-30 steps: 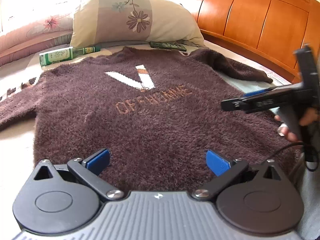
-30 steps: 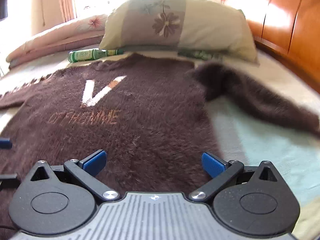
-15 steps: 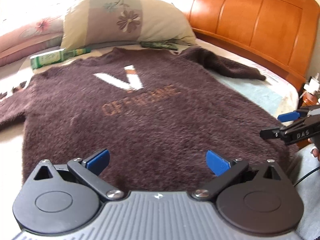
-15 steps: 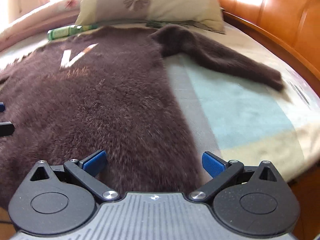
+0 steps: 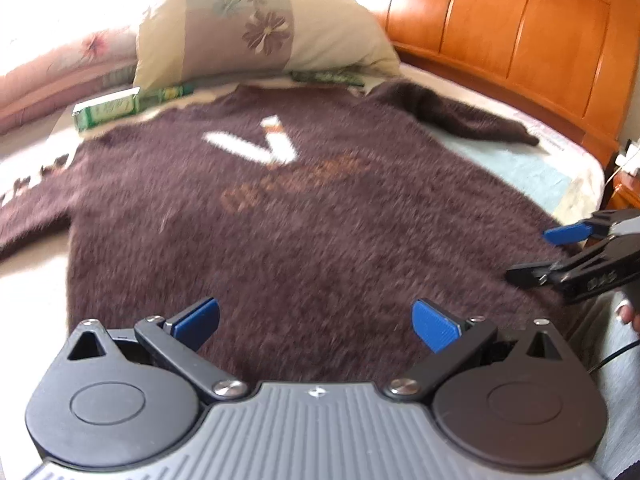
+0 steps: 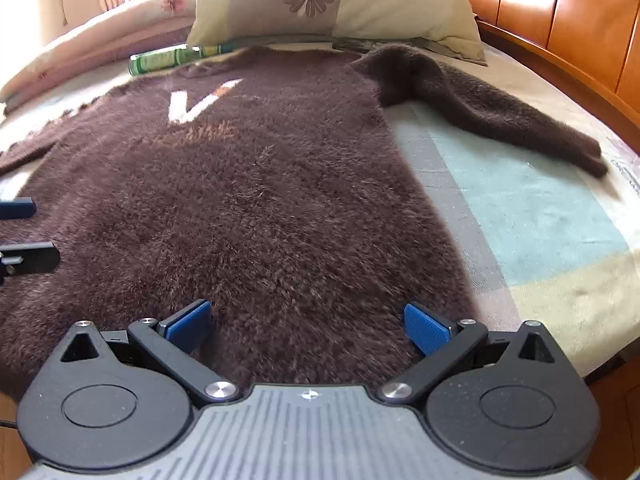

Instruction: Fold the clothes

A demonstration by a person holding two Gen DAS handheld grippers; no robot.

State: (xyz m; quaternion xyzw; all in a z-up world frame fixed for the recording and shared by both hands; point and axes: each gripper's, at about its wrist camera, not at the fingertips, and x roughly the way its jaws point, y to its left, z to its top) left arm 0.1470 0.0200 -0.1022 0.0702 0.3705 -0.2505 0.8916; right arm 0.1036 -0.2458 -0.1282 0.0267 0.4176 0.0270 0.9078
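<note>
A fuzzy dark-brown knitted sweater point(image 6: 256, 200) lies flat on a pale patchwork bedspread point(image 6: 540, 220), bare bedspread to its right. Left gripper point(image 5: 316, 320) and right gripper point(image 6: 306, 322) hover wide open, empty, over the near hem. Orange wooden headboard point(image 5: 520, 32) far right.

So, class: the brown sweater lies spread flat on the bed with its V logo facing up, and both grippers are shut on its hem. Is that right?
Not quite. The brown sweater does lie flat on the bed, V logo up, but neither gripper is shut on the hem. The left wrist view shows the left gripper open, and the right wrist view shows the right gripper open, both above the fabric near the hem.
</note>
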